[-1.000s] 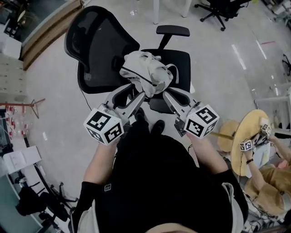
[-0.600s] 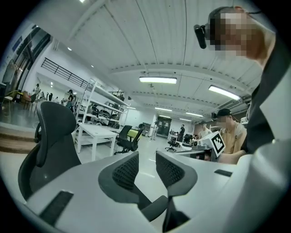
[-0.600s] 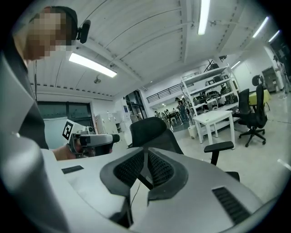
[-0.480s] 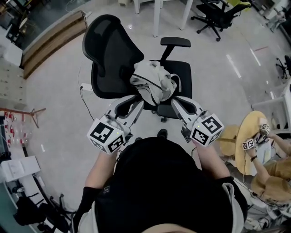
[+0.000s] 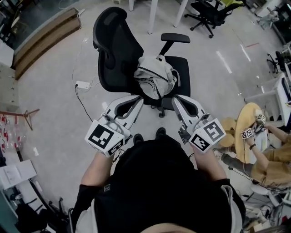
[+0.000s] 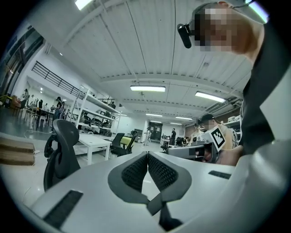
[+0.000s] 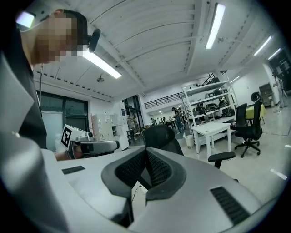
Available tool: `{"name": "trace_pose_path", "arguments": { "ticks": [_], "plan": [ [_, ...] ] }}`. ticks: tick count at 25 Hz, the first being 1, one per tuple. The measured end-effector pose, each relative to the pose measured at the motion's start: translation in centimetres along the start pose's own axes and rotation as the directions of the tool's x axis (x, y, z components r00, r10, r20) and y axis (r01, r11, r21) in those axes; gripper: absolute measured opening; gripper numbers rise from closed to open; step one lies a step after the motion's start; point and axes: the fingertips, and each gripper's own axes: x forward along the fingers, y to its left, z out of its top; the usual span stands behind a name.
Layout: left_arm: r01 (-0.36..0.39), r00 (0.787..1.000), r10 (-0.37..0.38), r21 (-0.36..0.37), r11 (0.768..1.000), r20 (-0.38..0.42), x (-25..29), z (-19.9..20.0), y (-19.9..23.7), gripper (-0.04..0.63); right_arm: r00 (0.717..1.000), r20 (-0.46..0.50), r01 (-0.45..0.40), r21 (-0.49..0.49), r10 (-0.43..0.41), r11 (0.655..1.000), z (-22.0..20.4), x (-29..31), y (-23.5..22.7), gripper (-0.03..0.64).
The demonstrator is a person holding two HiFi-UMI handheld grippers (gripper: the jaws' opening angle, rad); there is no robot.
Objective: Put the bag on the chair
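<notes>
A pale grey bag (image 5: 156, 76) with dark straps rests on the seat of a black office chair (image 5: 113, 45), leaning toward the mesh backrest. Both grippers hover short of the seat's near edge, apart from the bag. My left gripper (image 5: 138, 101) is shut with nothing in it; in the left gripper view its pads (image 6: 136, 170) meet, and the chair (image 6: 60, 150) stands at the left. My right gripper (image 5: 176, 101) is shut and empty too; in the right gripper view its pads (image 7: 157, 168) touch in front of the chair's backrest (image 7: 160, 136).
A power strip (image 5: 83, 85) and its cable lie on the floor left of the chair. White table legs (image 5: 152, 16) and another office chair (image 5: 207, 13) stand beyond. A seated person (image 5: 268, 154) with grippers is at the right, by a round yellow thing (image 5: 248, 132).
Both grippers have drawn back from the bag toward me, and the bag now lies alone on the seat. The left gripper's jaws have gone from spread to shut.
</notes>
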Motion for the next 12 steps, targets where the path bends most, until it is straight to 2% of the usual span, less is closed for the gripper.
{"name": "trace_pose_path", "arguments": {
  "ticks": [5, 9, 12],
  "plan": [
    [-0.072, 0.997, 0.072, 0.005, 0.997, -0.028, -1.8, -0.6, -0.3, 0.017, 0.999, 0.013, 0.033, -0.027, -0.033, 0.999, 0.5, -2.9, -0.3, 0.029],
    [-0.123, 0.992, 0.123, -0.043, 0.991, -0.01, -2.5, -0.5, -0.7, 0.017, 0.997, 0.052, 0.061, -0.05, -0.059, 0.997, 2.0, -5.1, -1.7, 0.029],
    [-0.152, 0.988, 0.152, -0.024, 0.988, -0.02, -2.1, -0.5, -1.5, 0.017, 0.995, 0.077, 0.066, -0.068, -0.06, 0.996, 2.5, -6.3, -2.1, 0.029]
  ]
}}
